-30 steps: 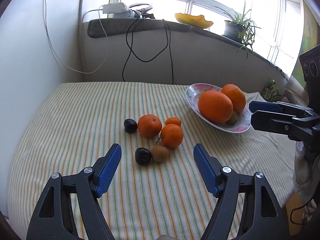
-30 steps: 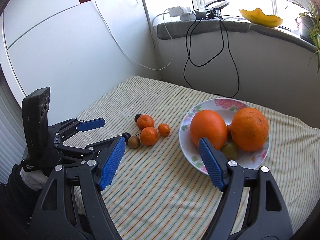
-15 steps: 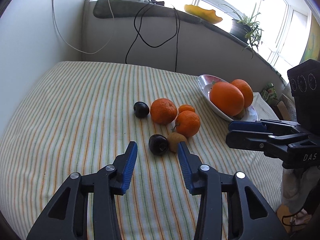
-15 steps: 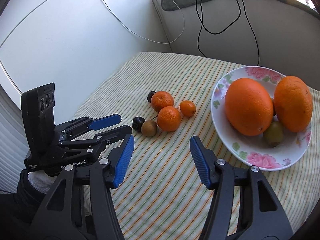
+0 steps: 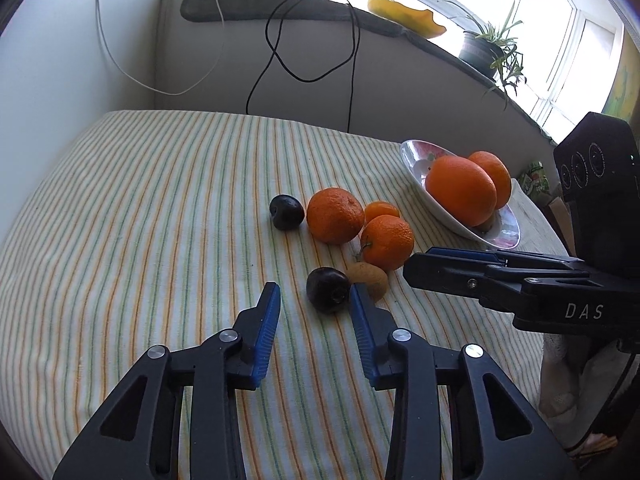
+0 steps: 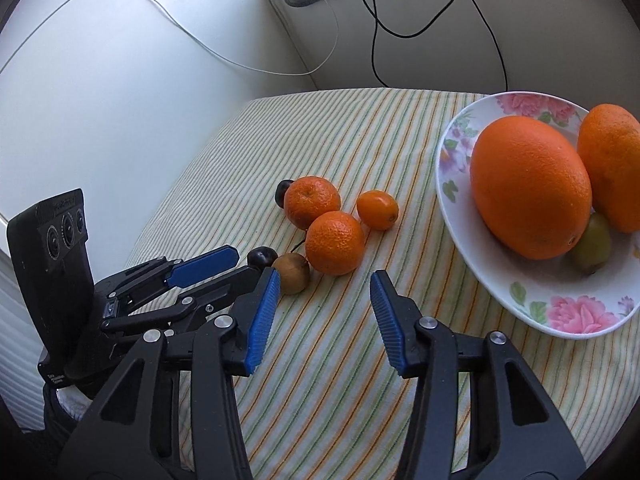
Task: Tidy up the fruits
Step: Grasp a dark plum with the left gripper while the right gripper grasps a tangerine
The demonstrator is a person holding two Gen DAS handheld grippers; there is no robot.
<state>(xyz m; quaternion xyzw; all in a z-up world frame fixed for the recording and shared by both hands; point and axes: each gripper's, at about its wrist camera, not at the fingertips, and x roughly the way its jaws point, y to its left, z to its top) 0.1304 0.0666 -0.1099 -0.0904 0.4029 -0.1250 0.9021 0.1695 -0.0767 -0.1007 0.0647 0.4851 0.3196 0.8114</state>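
While both jaws close, your grippers approach loose fruit on the striped cloth (image 5: 140, 200).
Left gripper (image 5: 316, 304) apart, near dark plum (image 5: 327, 289); right gripper (image 6: 323, 294) apart, empty.

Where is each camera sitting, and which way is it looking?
Left wrist: on the left gripper, looking down its fingers at the near plum; jaws closing, empty.
Right wrist: on the right gripper, facing the mandarin and plate; jaws closing, empty.
Shared: loose fruit, plate, striped cloth, and each other's gripper.

Daylight from a wide window (image 5: 560, 20) falls on white walls (image 6: 100, 100) and a striped tablecloth (image 5: 140, 200)
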